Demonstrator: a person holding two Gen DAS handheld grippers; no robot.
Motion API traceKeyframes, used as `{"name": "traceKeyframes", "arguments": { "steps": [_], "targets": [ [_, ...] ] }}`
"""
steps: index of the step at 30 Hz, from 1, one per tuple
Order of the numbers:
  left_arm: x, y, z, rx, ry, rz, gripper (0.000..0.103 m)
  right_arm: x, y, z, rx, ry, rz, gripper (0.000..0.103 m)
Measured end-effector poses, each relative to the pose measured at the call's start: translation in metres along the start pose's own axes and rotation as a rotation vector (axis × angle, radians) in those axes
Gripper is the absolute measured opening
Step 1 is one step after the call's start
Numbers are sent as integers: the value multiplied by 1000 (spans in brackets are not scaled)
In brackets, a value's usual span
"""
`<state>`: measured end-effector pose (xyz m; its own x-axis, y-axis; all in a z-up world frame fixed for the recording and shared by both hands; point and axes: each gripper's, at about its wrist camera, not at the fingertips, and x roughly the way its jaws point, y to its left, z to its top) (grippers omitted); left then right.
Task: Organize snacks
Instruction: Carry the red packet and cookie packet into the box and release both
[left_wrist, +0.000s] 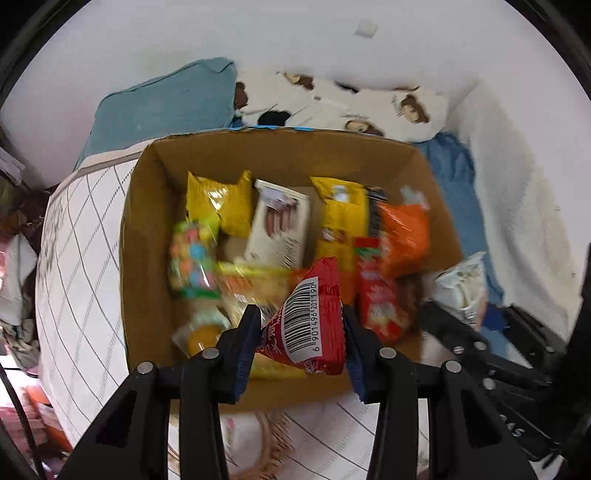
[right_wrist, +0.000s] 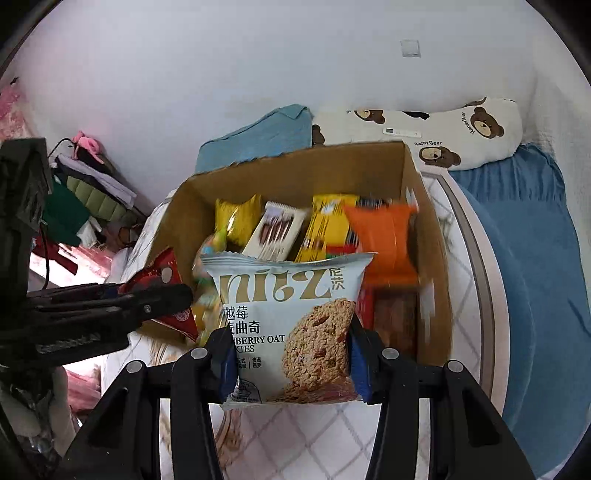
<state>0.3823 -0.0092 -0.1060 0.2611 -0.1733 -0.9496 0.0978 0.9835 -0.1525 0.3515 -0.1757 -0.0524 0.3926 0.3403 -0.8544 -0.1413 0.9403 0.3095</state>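
Left gripper (left_wrist: 301, 332) clamps red pkt (left_wrist: 310, 325); right gripper (right_wrist: 291, 354) clamps cookie pkt (right_wrist: 291, 325).

A red snack packet (left_wrist: 308, 317) with a white barcode panel sits low in the frame's centre, tilted, above the open cardboard box (left_wrist: 147, 229). A pale blue oat-cookie packet (right_wrist: 291, 325), upright and printed with a cookie, fills the lower centre. Inside the box, mid-frame, stand yellow bags (left_wrist: 218, 206), a white biscuit pack (left_wrist: 279, 229) and an orange bag (left_wrist: 404, 236).
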Motion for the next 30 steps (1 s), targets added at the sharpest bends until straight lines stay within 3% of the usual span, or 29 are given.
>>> {"name": "traceKeyframes", "arguments": {
  "steps": [5, 12, 13, 14, 16, 17, 30],
  "targets": [
    [46, 23, 45, -40, 113, 32, 40, 54, 4, 43, 2, 72, -24, 51],
    [78, 47, 67, -109, 199, 16, 42, 116, 16, 71, -19, 162, -54, 52],
    [80, 51, 69, -120, 208, 22, 47, 124, 17, 75, -17, 172, -55, 59],
    [81, 54, 69, -131, 210, 35, 60, 128, 17, 77, -15, 179, -64, 75],
    [80, 57, 67, -137, 209, 51, 85, 136, 16, 80, -8, 203, -82, 95],
    [78, 58, 66, -133, 196, 58, 88, 138, 16, 81, -7, 204, -85, 97],
    [62, 57, 44, -127, 133, 136, 93, 122, 4, 67, -25, 217, -235, 101]
  ]
}}
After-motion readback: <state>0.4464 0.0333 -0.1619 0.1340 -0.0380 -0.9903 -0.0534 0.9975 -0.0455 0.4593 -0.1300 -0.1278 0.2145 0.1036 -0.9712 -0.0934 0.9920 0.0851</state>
